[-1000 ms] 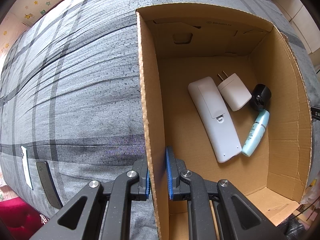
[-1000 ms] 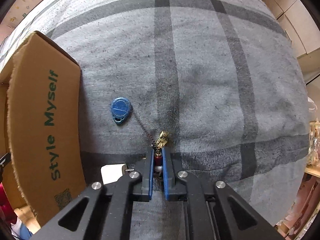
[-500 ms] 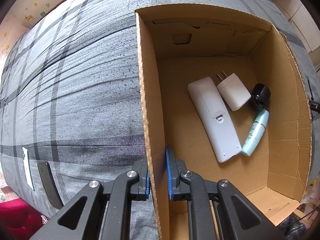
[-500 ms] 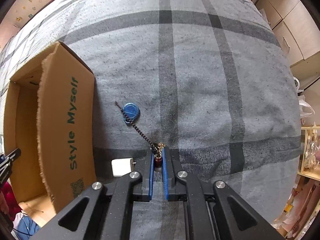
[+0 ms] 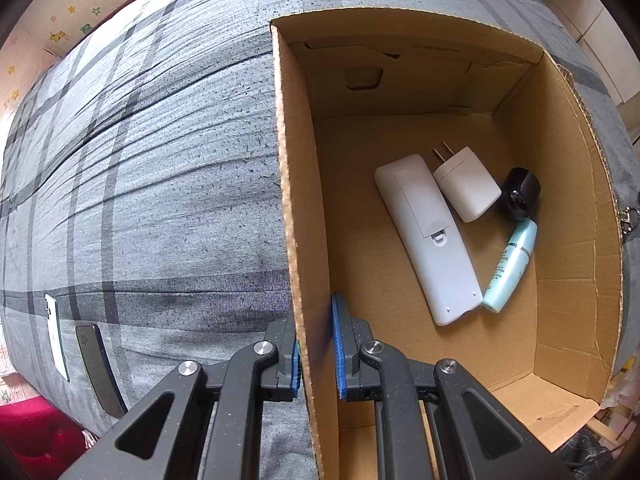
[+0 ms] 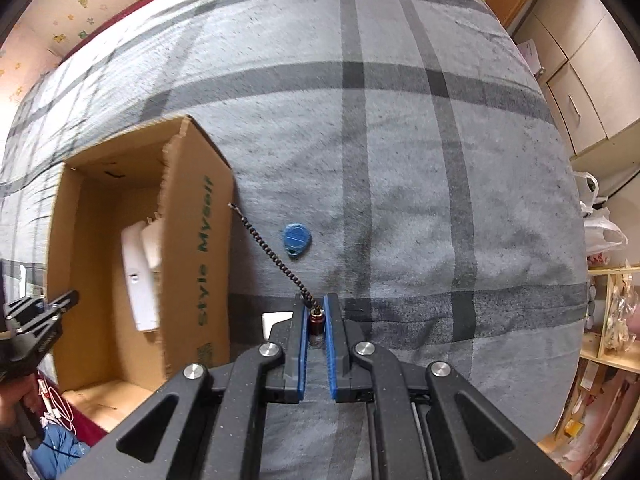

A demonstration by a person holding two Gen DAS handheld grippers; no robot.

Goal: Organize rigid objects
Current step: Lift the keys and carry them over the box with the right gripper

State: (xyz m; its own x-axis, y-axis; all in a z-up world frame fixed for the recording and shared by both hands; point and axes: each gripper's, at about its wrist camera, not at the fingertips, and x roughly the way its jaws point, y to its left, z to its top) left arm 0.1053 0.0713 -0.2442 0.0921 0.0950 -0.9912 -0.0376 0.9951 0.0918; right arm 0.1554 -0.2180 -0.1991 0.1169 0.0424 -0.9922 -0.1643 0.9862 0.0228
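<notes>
Left gripper: clamped on box side wall. Right gripper: closed on keychain, above bedspread, beside box. In box: remote, charger, tube, black cap.

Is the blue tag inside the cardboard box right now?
No, the blue tag lies on the grey blanket outside the box, beside its printed wall.

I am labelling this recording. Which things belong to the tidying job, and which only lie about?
Job: cardboard box, remote, charger, teal tube, beaded cord, blue tag.
Lying about: two phones, plaid cover.
</notes>
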